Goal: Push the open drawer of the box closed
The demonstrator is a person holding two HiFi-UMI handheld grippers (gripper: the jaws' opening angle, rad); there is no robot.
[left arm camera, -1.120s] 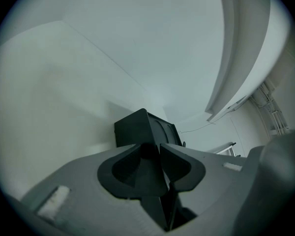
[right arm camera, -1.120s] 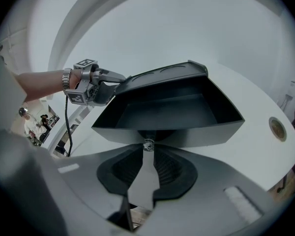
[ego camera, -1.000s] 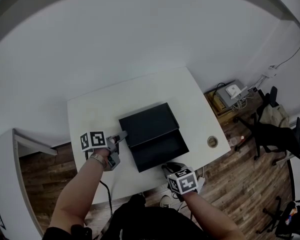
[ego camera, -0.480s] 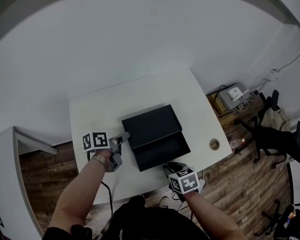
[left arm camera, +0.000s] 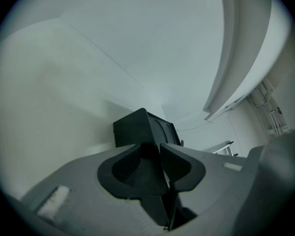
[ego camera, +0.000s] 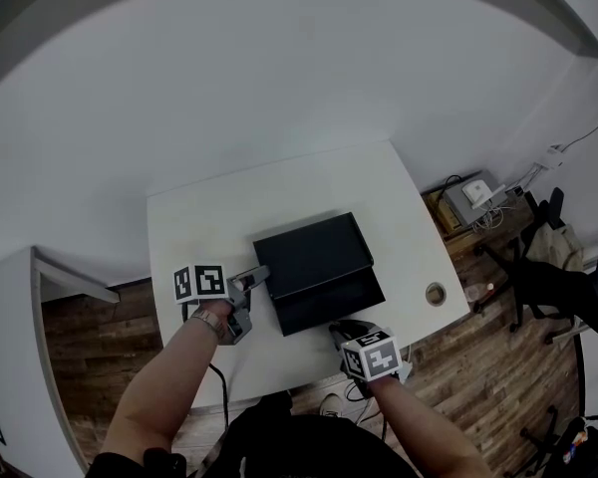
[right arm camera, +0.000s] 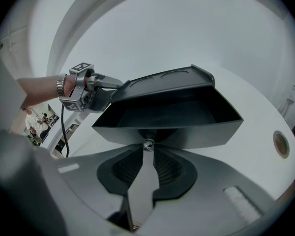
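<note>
A black box (ego camera: 314, 252) stands in the middle of the white table (ego camera: 199, 217). Its drawer (ego camera: 337, 304) is pulled out toward me. In the right gripper view the drawer (right arm camera: 172, 117) gapes just ahead, and my right gripper (right arm camera: 148, 145) is shut on the small metal knob (right arm camera: 148, 143) on the drawer's front. In the head view that gripper (ego camera: 345, 331) sits at the drawer's near edge. My left gripper (ego camera: 257, 276) is at the box's left corner, jaws closed on the box's edge (left arm camera: 146, 127). It also shows in the right gripper view, as the left gripper (right arm camera: 110, 82) at the box's top rim.
A round cable hole (ego camera: 436, 293) lies in the table's right front corner. A black cable (ego camera: 215, 381) hangs from the left gripper over the table's near edge. Chairs (ego camera: 563, 282) and a low stand with devices (ego camera: 473, 195) are on the wooden floor at the right.
The drawer sticks out a little less than a second ago. Both grippers keep their places on the box and the knob. The head view has shifted slightly.
</note>
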